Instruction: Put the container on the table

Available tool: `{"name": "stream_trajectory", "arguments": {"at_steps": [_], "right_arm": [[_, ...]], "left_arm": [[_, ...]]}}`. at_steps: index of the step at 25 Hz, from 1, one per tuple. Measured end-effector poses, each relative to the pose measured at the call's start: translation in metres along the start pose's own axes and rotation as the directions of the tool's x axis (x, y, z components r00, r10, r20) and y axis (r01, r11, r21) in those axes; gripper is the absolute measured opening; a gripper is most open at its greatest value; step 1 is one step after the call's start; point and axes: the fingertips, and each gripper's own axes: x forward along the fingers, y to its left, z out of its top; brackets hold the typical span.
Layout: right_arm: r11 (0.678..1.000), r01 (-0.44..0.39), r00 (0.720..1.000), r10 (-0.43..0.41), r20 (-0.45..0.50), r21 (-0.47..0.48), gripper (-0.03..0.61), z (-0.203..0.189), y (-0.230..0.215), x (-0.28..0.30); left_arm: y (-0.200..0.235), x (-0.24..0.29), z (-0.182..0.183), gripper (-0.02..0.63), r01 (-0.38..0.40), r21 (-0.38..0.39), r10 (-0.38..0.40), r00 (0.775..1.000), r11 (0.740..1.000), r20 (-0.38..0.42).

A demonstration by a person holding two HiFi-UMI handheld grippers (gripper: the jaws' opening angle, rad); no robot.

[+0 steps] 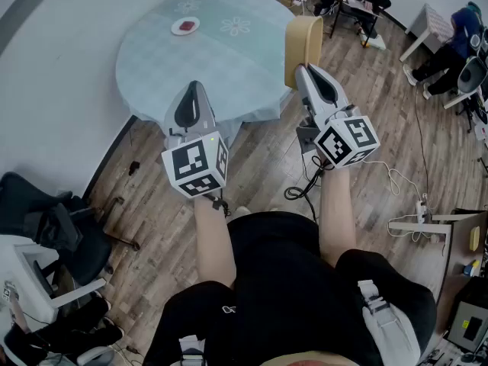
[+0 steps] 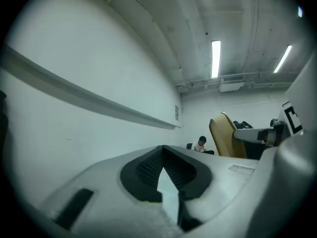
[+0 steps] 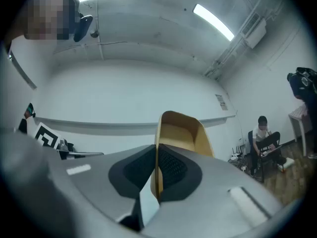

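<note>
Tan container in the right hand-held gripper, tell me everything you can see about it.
The tan container is a smooth, plastic-looking tub with thin walls and rounded corners, and the part of its inside that shows is empty. The right hand-held gripper is shut on one side wall and holds it in the air. Nothing else touches it. In the head view it sits by the right edge of the round pale-green table.
</note>
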Motion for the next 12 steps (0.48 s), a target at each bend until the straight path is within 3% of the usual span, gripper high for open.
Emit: {"name": "stream_trajectory", "arguments": {"at_steps": [7, 12], "right_arm": [[1.000, -0.019, 1.000, 0.019, -0.017, -0.001, 0.026, -0.006, 0.005, 0.000], [1.000, 0.025, 0.999, -0.025, -0.030, -0.010, 0.028, -0.018, 0.004, 0.001]], "left_arm": [[0.012, -0.007, -0.004, -0.003, -0.032, -0.007, 0.032, 0.999, 0.999, -0.012], [0.016, -0.009, -0.012, -0.003, -0.036, -0.019, 0.036, 0.999, 0.999, -0.017]]}}
